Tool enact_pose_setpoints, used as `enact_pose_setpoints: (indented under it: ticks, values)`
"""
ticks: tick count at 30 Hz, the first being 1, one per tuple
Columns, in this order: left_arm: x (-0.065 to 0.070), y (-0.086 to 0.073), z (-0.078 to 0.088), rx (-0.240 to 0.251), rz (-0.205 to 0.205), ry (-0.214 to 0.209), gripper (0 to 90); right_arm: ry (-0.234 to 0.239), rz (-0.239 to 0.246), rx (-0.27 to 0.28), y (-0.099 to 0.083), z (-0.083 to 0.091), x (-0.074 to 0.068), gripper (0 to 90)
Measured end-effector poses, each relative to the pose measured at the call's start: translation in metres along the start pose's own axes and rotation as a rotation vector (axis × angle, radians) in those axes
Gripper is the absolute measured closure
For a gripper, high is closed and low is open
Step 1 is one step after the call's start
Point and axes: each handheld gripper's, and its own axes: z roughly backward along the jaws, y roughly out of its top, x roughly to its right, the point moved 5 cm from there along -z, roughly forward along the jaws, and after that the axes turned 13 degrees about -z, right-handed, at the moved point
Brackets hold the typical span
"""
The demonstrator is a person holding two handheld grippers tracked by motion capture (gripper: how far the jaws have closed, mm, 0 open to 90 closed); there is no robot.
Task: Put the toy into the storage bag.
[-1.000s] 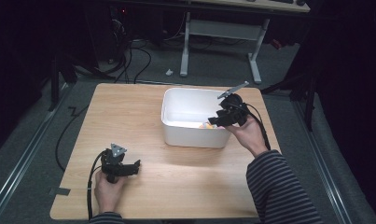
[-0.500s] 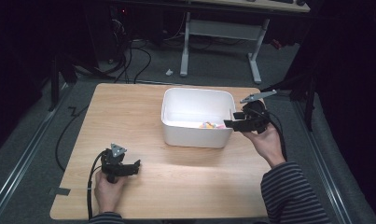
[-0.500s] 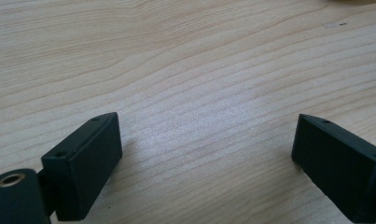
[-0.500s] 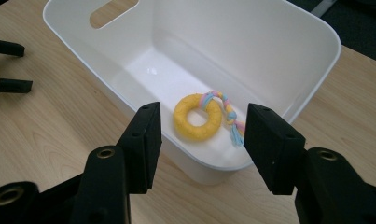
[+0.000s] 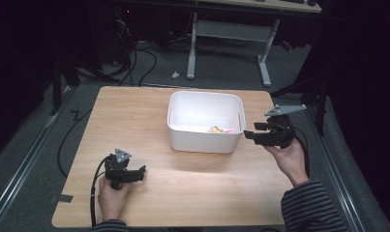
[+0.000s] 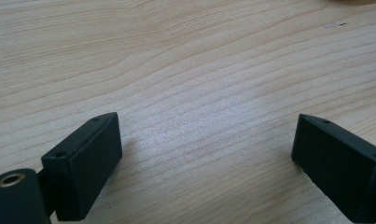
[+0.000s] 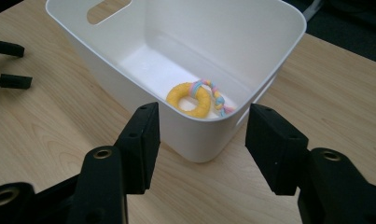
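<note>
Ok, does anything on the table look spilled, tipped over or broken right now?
Nothing stands out. The white plastic bin sits upright on the wooden table, and the yellow ring toy with its pastel braided rope lies inside it on the bin's floor.

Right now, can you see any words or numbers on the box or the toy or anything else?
No text can be read anywhere.
White bin: plain walls, no label or brand.
Yellow ring toy with its pastel rope: no print.
Right gripper and left gripper: black jaws, no markings.
Wooden table: bare wood grain.
</note>
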Motion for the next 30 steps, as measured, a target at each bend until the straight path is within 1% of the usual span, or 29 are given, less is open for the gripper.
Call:
enact_pose_setpoints:
  ticks: [2,3,4,5,8,10,12,13,14,18,20,21,24,27,28,29,30]
  values:
    - [0.0,0.0,0.0,0.0,0.0,0.0,8.8,-0.008,-0.006,-0.001,-0.005,0.006,0.004,43.8]
    - [0.0,0.0,0.0,0.0,0.0,0.0,8.8,-0.004,-0.009,0.011,-0.007,0.009,0.004,43.9]
    - [0.0,0.0,0.0,0.0,0.0,0.0,8.8,-0.004,-0.009,0.011,-0.007,0.009,0.004,43.9]
    - [0.0,0.0,0.0,0.0,0.0,0.0,8.8,-0.003,-0.017,0.019,-0.011,0.012,0.007,44.0]
    - [0.0,0.0,0.0,0.0,0.0,0.0,8.8,-0.013,-0.021,0.021,-0.017,0.014,0.01,44.0]
    - [0.0,0.0,0.0,0.0,0.0,0.0,8.8,-0.026,-0.027,0.011,-0.023,0.017,0.014,43.9]
    - [0.0,0.0,0.0,0.0,0.0,0.0,8.8,-0.023,-0.03,0.022,-0.025,0.019,0.014,43.9]
    - [0.0,0.0,0.0,0.0,0.0,0.0,8.8,0.005,-0.052,0.038,-0.029,0.022,0.015,43.7]
    - [0.0,0.0,0.0,0.0,0.0,0.0,8.8,0.009,-0.059,0.037,-0.031,0.023,0.016,43.3]
    - [0.0,0.0,0.0,0.0,0.0,0.0,8.8,-0.018,-0.05,0.034,-0.038,0.025,0.017,42.5]
    - [0.0,0.0,0.0,0.0,0.0,0.0,8.8,-0.017,-0.05,0.043,-0.04,0.028,0.016,42.2]
    - [0.0,0.0,0.0,0.0,0.0,0.0,8.8,0.004,-0.064,0.075,-0.043,0.031,0.015,42.5]
    - [0.0,0.0,0.0,0.0,0.0,0.0,8.8,0.001,-0.072,0.068,-0.047,0.031,0.016,42.2]
    - [0.0,0.0,0.0,0.0,0.0,0.0,8.8,0.002,-0.095,0.065,-0.06,0.026,0.021,42.2]
    - [0.0,0.0,0.0,0.0,0.0,0.0,8.8,0.002,-0.095,0.065,-0.06,0.026,0.021,42.2]
    - [0.0,0.0,0.0,0.0,0.0,0.0,8.8,0.004,-0.109,0.066,-0.066,0.023,0.023,42.2]
    - [0.0,0.0,0.0,0.0,0.0,0.0,8.8,0.003,-0.112,0.063,-0.069,0.021,0.024,42.2]
